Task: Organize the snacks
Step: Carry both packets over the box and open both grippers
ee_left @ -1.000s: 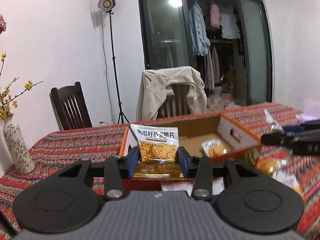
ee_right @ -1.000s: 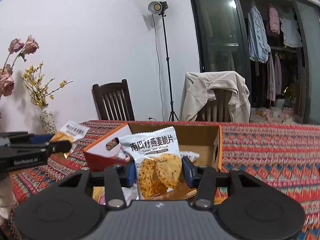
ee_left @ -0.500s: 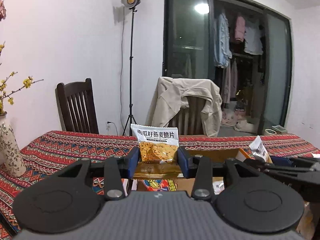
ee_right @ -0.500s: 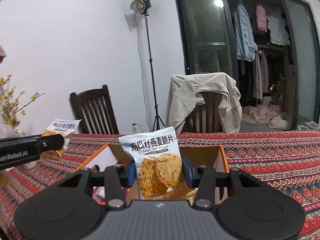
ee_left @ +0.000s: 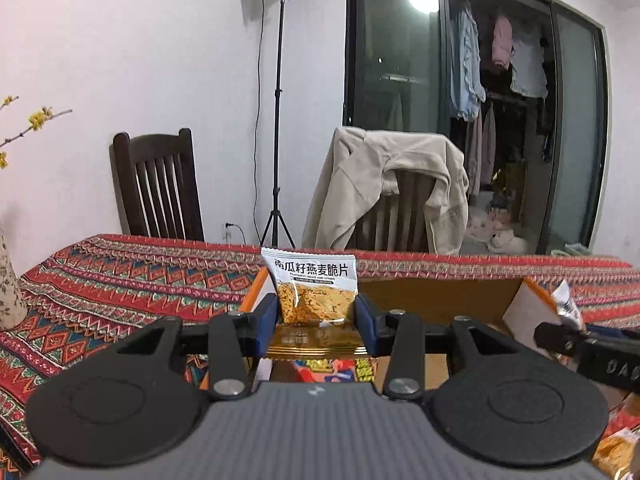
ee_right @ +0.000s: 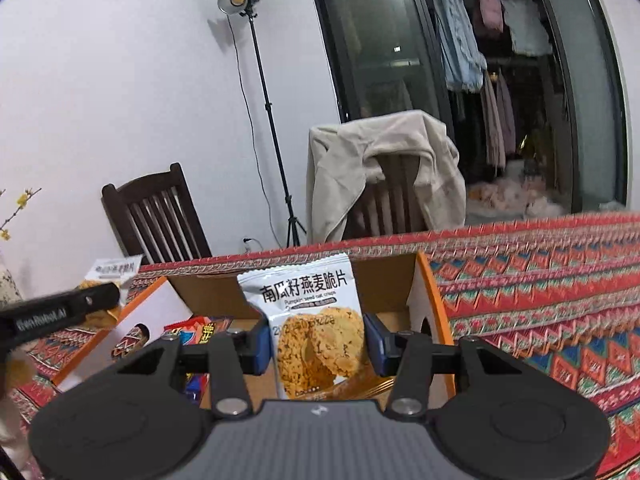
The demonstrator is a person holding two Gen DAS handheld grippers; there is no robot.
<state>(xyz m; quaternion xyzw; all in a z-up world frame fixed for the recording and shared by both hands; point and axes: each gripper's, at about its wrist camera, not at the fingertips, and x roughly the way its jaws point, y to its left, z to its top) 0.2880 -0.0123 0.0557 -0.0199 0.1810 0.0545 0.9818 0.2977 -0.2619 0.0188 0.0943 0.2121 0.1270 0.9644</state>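
Observation:
My left gripper [ee_left: 316, 320] is shut on an oat crisp packet [ee_left: 312, 288], white on top and gold below, held upright over the near left part of the open cardboard box [ee_left: 440, 292]. My right gripper [ee_right: 316, 344] is shut on a second oat crisp packet [ee_right: 316, 320], white with two printed cookies, held over the box [ee_right: 424, 292]. The right gripper's finger [ee_left: 576, 344] and its packet edge [ee_left: 566, 306] show at the right of the left wrist view. The left gripper's finger [ee_right: 60, 312] and its packet [ee_right: 114, 270] show at the left of the right wrist view.
Colourful snack packs [ee_right: 196, 332] lie inside the box. The table has a red patterned cloth [ee_left: 120, 280]. More packets [ee_left: 616, 452] lie at the near right. A vase [ee_left: 10, 292] stands at the left. Two chairs [ee_left: 156, 188] and a light stand [ee_left: 276, 120] are behind the table.
Both grippers have moved forward and down over the box, still holding their packets. The box interior now shows closer in both views.

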